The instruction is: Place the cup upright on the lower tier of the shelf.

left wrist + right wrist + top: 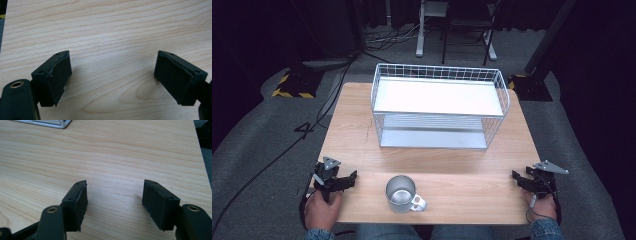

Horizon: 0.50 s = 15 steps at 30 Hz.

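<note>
Clearly the work centres on the metal mug (401, 194), which stands upright near the front edge of the table (362, 125), between the two hands and well apart from both. Its handle (418, 202) points toward the person and a little to the right. Behind it, toward the far side, stands a white wire rack (439, 106) with two shelves, both bare.

The left tool (346, 178) rests at the front left corner with its jaws spread and nothing between them; the left gripper view shows bare wood grain between the pads. The right tool (518, 179) sits at the front right edge, jaws likewise parted over bare wood, holding nothing.

The mug looks like thin polished steel: probably light, stiff, and not fragile, but slick under rubber pads (a glancing pinch could let it spin or slide). The rim wall seems the surest place to take hold, one pad inside and one outside, on the side away from the handle. The handle is a second option, though it looks small, and a grip there could let the cup swing.
</note>
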Each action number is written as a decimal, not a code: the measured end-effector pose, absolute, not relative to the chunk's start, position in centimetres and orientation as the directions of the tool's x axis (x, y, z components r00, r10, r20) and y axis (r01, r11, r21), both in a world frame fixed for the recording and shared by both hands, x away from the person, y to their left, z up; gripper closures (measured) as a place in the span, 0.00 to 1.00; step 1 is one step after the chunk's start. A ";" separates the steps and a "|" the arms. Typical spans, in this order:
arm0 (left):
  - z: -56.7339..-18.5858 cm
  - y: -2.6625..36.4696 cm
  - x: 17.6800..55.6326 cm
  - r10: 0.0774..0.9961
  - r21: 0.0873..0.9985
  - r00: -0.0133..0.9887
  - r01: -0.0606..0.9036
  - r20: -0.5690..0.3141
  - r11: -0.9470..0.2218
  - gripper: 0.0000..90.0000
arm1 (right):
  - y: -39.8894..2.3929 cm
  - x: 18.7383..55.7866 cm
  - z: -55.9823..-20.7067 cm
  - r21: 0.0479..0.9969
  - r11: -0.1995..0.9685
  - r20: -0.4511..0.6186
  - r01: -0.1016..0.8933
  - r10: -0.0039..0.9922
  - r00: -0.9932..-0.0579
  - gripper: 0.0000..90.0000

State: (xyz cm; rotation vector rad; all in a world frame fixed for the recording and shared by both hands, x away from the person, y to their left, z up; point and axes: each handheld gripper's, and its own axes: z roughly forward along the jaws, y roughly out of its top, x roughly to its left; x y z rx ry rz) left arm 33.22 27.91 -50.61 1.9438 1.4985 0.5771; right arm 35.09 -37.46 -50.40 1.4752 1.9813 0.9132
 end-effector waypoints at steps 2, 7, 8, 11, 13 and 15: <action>-50.6 27.9 33.2 0.964 0.695 0.264 0.698 -0.025 -0.173 0.16 | -37.5 35.1 -50.4 0.758 0.180 -0.004 0.627 0.962 -0.272 0.37; -50.6 27.9 33.2 0.964 0.695 0.264 0.698 -0.025 -0.173 0.16 | -37.4 35.1 -50.4 0.757 0.174 -0.004 0.629 0.965 -0.263 0.35; -50.6 27.9 33.2 0.964 0.695 0.264 0.698 -0.025 -0.173 0.16 | -37.4 35.1 -50.4 0.757 0.173 -0.004 0.630 0.965 -0.261 0.34; -50.6 27.9 33.2 0.964 0.695 0.264 0.698 -0.025 -0.173 0.16 | -37.4 35.2 -50.4 0.757 0.171 -0.005 0.630 0.967 -0.256 0.34; -50.6 27.9 33.2 0.964 0.695 0.264 0.698 -0.025 -0.173 0.16 | -37.4 35.2 -50.4 0.757 0.171 -0.006 0.631 0.967 -0.254 0.33; -50.6 27.9 33.2 0.964 0.695 0.264 0.698 -0.025 -0.173 0.16 | -37.4 35.2 -50.4 0.757 0.170 -0.007 0.631 0.967 -0.253 0.33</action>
